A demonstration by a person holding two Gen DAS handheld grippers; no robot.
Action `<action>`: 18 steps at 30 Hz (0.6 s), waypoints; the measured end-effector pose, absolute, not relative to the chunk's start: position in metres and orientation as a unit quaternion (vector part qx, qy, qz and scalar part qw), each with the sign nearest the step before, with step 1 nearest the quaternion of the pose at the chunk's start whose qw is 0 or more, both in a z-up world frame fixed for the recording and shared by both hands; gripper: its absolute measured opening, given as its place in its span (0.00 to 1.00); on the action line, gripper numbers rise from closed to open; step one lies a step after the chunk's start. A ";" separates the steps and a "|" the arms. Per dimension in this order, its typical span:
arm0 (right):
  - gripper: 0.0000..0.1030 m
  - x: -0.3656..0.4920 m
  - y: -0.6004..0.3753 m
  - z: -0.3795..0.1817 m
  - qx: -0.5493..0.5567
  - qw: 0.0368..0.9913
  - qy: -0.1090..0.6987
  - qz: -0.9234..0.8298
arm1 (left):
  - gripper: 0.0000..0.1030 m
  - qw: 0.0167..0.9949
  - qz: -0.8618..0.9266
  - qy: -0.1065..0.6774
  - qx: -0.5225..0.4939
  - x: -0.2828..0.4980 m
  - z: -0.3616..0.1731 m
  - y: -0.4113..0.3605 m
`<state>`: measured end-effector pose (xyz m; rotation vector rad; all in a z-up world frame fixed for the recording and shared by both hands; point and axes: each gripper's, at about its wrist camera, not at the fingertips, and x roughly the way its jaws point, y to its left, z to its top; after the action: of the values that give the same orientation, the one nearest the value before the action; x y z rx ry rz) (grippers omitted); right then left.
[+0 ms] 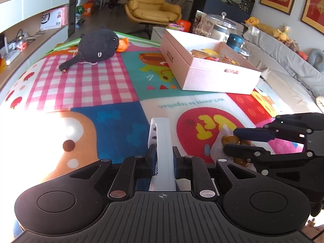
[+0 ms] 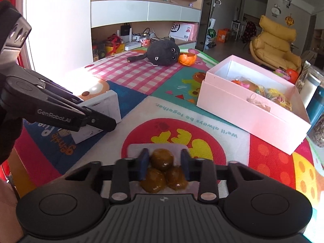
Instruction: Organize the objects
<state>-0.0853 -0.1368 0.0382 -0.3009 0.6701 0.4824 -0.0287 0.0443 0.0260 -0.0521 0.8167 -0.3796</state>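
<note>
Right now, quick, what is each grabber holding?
Left gripper: closed on the flat white box.
Right gripper: closed on the brown buns in a clear wrapper.

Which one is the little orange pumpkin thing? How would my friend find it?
Look at the far end of the colourful play mat, past the pink box. A dark grey plush cat lies there. The orange pumpkin basket touches its face: small, ribbed, open-topped, the only orange thing beside it.
</note>
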 end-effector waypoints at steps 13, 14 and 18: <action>0.25 -0.101 -0.160 0.067 -0.135 0.923 0.298 0.202 | 0.15 0.896 -0.200 0.396 -0.018 -0.033 0.028 0.033; 0.25 -0.102 -0.162 0.070 -0.135 0.924 0.296 0.200 | 0.15 0.895 -0.205 0.395 -0.015 -0.035 0.029 0.030; 0.22 -0.107 -0.168 0.081 -0.131 0.931 0.281 0.192 | 0.15 0.895 -0.222 0.388 -0.004 -0.043 0.034 0.023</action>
<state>-0.1074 -0.1678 0.0811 -0.2692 0.5745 0.3934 -0.0433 0.0230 0.0341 -0.0090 0.8048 -0.4597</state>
